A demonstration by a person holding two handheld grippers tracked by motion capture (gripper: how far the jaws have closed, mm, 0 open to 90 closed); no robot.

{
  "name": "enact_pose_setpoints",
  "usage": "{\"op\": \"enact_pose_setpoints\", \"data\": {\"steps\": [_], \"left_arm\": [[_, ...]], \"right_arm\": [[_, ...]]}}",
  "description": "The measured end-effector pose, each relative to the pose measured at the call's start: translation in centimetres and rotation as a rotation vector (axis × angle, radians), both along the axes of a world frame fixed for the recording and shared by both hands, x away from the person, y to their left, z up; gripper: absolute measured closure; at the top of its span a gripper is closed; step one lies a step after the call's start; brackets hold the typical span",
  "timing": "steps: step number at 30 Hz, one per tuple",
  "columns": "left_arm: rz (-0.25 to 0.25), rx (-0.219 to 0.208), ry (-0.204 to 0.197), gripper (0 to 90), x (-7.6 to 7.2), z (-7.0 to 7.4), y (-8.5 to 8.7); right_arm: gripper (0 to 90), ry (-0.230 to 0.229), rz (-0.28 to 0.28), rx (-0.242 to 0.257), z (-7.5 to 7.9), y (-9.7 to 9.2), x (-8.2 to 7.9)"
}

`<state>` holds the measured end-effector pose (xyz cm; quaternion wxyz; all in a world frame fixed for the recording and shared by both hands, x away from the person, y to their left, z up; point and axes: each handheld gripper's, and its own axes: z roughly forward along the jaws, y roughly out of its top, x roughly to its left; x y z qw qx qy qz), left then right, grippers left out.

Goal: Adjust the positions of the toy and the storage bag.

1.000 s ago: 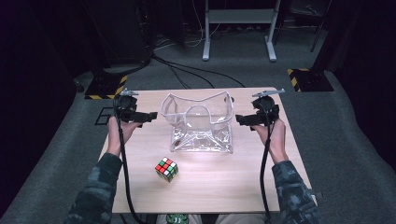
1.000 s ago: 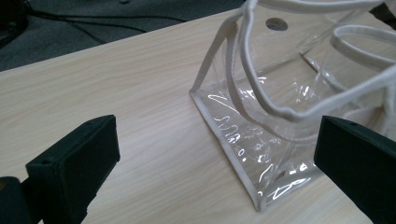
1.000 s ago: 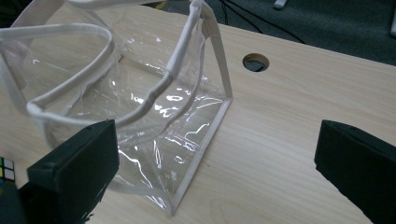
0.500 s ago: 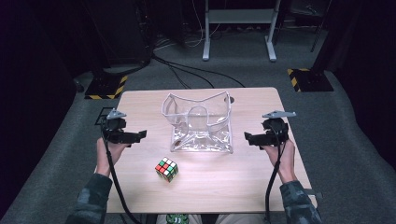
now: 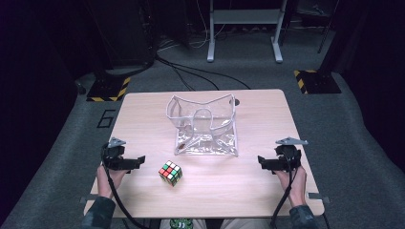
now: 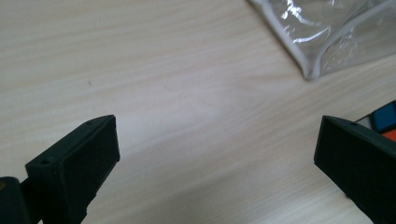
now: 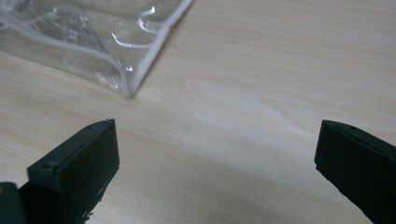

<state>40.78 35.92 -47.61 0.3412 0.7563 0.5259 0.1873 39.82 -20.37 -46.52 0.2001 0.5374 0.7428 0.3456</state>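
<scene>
High view: clear plastic bag (image 5: pixel 204 125) stood mouth-up mid-table, toward the far side of the wooden table (image 5: pixel 267 191). Puzzle cube (image 5: pixel 170 172) sat on the near side, just near-left of the bag's near edge, not touching it. Left gripper (image 5: pixel 139 161) hovered at the near-left, pointed right at the cube, close but apart. Right gripper (image 5: pixel 261 161) sat at the near-right, pointed left, well apart from the cube and short of the bag's near-right corner. Both empty.

Left gripper view: jaws stood wide apart, nothing between them but bare wood. Bag corner (image 6: pixel 322 51) at upper right; a sliver of cube (image 6: pixel 384 119) peeked out behind the right jaw.

Right gripper view: jaws also spread wide, nothing held. Bag's corner (image 7: pixel 116 60) at upper left, bare tabletop ahead.

Judgement: the step looked like the approach before a pick, cube not yet grasped, bag ready to receive. Next move probably called for the left gripper to slide right, square its jaws on two opposite cube faces and close. The right one would likely need to steady the bag rim, since the floppy plastic could fold.
</scene>
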Motion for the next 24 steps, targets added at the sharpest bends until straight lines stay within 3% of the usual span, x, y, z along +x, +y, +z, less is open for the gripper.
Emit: {"op": "enact_pose_setpoints", "data": {"steps": [3,6,10,15,17,24], "left_arm": [[0.000,0.004,0.011,0.1,-0.3,-1.1,0.1],[0.004,0.015,0.019,0.1,-0.5,-2.2,0.2],[0.012,0.050,0.021,0.1,-0.8,-3.8,0.0],[0.027,0.061,-0.010,0.0,-1.2,-5.4,-0.2],[0.045,0.059,-0.027,0.0,-1.5,-5.5,-0.2],[0.074,0.060,-0.025,0.0,-1.6,-5.5,-0.2]], "right_arm": [[0.0,0.025,-0.019,-0.002,-1.9,-0.5,-0.6],[0.0,0.020,-0.024,-0.014,-3.3,-0.7,-1.3],[0.0,-0.001,-0.037,-0.063,-4.7,-0.8,-2.0],[0.0,0.017,-0.070,-0.125,-6.0,-1.0,-2.0],[0.0,0.007,-0.080,-0.095,-6.2,-1.4,-2.1],[0.1,-0.013,-0.093,-0.073,-6.5,-1.6,-2.2]]}}
